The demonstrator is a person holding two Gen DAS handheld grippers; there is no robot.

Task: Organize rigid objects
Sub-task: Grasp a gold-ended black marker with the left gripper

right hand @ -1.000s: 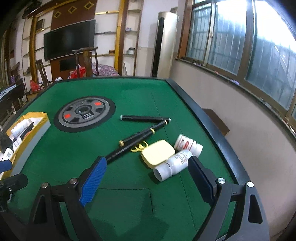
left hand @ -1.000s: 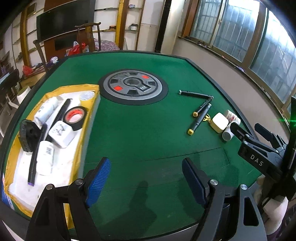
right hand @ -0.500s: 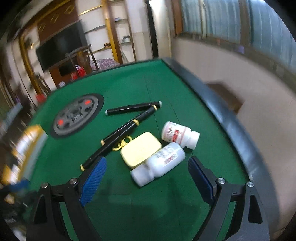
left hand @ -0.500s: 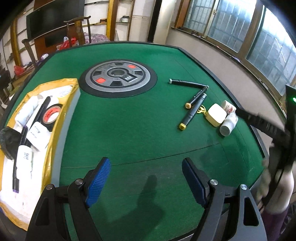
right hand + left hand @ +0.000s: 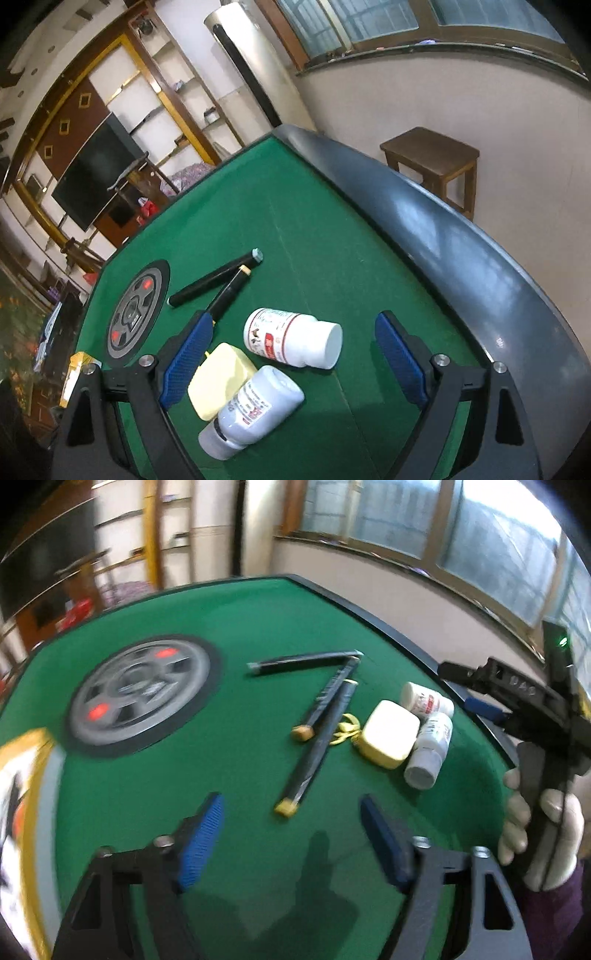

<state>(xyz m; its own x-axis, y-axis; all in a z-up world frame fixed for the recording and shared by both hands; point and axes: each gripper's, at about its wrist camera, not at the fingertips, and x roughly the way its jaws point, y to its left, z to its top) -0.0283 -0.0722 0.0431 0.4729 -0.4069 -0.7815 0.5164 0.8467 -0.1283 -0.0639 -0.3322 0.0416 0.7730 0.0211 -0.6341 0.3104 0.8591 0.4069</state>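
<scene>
Two white bottles (image 5: pixel 295 341) lie capped beside a yellow case (image 5: pixel 218 380).

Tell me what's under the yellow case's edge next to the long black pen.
A yellow cord or ring pokes out from beside the yellow case, against the long black pen. Whether it runs underneath the case is hidden.

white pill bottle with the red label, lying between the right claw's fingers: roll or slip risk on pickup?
The white pill bottle lies on its side on the green felt, so a nudge would probably roll it. Its smooth plastic may slip on a shallow grip. It looks rigid, so the open right claw can likely squeeze firmly.
</scene>
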